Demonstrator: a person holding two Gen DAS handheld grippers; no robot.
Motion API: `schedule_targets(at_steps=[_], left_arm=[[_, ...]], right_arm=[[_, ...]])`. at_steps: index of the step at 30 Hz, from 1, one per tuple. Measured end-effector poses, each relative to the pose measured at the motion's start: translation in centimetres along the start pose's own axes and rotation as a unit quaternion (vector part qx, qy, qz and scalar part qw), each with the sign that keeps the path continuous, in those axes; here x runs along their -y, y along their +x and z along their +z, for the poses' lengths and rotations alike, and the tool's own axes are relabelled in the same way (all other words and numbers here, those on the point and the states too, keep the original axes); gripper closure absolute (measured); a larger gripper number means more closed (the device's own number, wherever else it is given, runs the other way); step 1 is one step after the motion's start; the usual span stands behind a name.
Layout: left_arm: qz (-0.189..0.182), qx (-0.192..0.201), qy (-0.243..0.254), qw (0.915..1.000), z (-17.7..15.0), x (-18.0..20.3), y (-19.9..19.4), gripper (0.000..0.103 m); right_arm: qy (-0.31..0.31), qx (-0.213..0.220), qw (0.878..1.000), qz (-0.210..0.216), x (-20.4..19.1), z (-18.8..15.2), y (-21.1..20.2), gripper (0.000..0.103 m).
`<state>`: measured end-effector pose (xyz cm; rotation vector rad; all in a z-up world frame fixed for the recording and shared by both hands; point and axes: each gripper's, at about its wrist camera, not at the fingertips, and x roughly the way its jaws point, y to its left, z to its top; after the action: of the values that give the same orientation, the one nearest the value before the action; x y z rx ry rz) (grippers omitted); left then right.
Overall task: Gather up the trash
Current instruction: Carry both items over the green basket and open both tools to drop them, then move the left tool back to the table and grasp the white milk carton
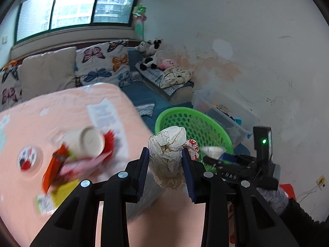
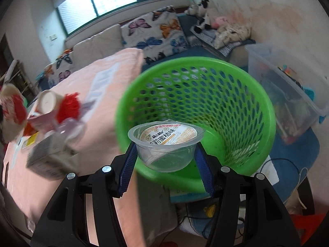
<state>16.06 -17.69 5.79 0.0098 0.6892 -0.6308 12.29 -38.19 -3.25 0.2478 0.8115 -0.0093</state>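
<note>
My left gripper [image 1: 165, 160] is shut on a crumpled white paper ball [image 1: 167, 150], held at the table's right edge, just short of the green mesh basket [image 1: 207, 123]. My right gripper [image 2: 166, 154] is shut on a clear plastic jelly cup [image 2: 165, 142] with a printed lid, held over the near rim of the green basket [image 2: 205, 103]. The right gripper with the cup also shows in the left wrist view [image 1: 213, 152]. On the pink table [image 1: 51, 119] lie a paper cup [image 1: 86, 143], red wrappers [image 1: 55, 164] and a yellow card, all blurred.
A clear storage bin [image 2: 287, 86] stands right of the basket by the wall. A sofa with butterfly cushions [image 1: 102, 63] and plush toys [image 1: 154, 55] is behind. A grey box [image 2: 51, 160] lies on the table's near edge. Cables lie on the blue floor mat [image 2: 292, 164].
</note>
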Motion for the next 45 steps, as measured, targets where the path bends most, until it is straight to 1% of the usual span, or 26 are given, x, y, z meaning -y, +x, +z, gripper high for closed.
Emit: schedule_targets(at_steps=[5, 6, 8, 9, 13, 17, 25, 27, 29, 30, 31, 32, 33, 39, 45], left_arm=[[-0.008, -0.011, 0.015, 0.9998, 2.1, 1.9, 3.4, 0.071], [-0.011, -0.014, 0.018, 0.9997, 2.4, 2.3, 4.1, 0.071], [-0.013, -0.022, 0.024, 0.9994, 2.8, 3.2, 5.5, 0.071], [-0.015, -0.027, 0.025, 0.9992, 2.9, 3.5, 6.2, 0.071], [-0.016, -0.046, 0.032, 0.9983, 3.1, 4.5, 9.0, 0.071], [-0.02, -0.06, 0.035, 0.9974, 3.0, 5.1, 10.8, 0.071], [-0.027, -0.087, 0.038, 0.9951, 2.2, 6.0, 13.4, 0.069], [-0.025, -0.093, 0.038, 0.9947, 2.1, 6.2, 14.2, 0.068], [-0.023, -0.098, 0.035, 0.9943, 2.0, 6.4, 14.8, 0.062], [-0.025, -0.099, 0.034, 0.9942, 2.0, 6.4, 15.0, 0.061], [-0.026, -0.101, 0.033, 0.994, 1.9, 6.3, 15.2, 0.057], [-0.027, -0.102, 0.03, 0.9939, 1.9, 6.3, 15.3, 0.047], [-0.027, -0.102, 0.027, 0.9941, 1.8, 6.2, 15.3, 0.043], [-0.031, -0.087, 0.029, 0.9953, 1.6, 6.0, 13.9, 0.042], [-0.032, -0.059, 0.028, 0.9974, 1.1, 4.8, 10.0, 0.042]], right_arm=[[0.01, -0.012, 1.0, -0.002, 1.9, 0.4, 1.6, 0.045], [0.01, -0.012, 1.0, -0.005, 2.0, 0.4, 1.7, 0.044], [0.009, -0.011, 1.0, -0.007, 2.3, 0.6, 1.8, 0.036], [0.008, -0.008, 1.0, -0.008, 2.4, 0.5, 1.6, 0.035], [0.002, 0.001, 1.0, -0.012, 2.6, 0.5, 0.7, 0.034], [0.002, 0.015, 1.0, -0.017, 2.9, 0.1, -0.6, 0.034], [0.007, 0.02, 1.0, -0.018, 3.3, -1.2, -2.3, 0.034], [0.008, 0.02, 1.0, -0.02, 3.4, -1.6, -2.6, 0.034], [0.01, 0.02, 0.999, -0.023, 3.6, -1.9, -2.8, 0.034], [0.01, 0.019, 0.999, -0.024, 3.7, -2.2, -3.0, 0.034], [0.011, 0.019, 0.999, -0.025, 3.7, -2.3, -3.2, 0.034], [0.013, 0.018, 0.999, -0.025, 3.8, -2.5, -3.4, 0.034], [0.015, 0.019, 0.999, -0.025, 3.9, -2.6, -3.6, 0.034], [0.027, 0.021, 0.999, -0.026, 3.8, -3.2, -4.2, 0.033], [0.027, 0.024, 0.999, -0.017, 2.8, -3.8, -5.1, 0.033]])
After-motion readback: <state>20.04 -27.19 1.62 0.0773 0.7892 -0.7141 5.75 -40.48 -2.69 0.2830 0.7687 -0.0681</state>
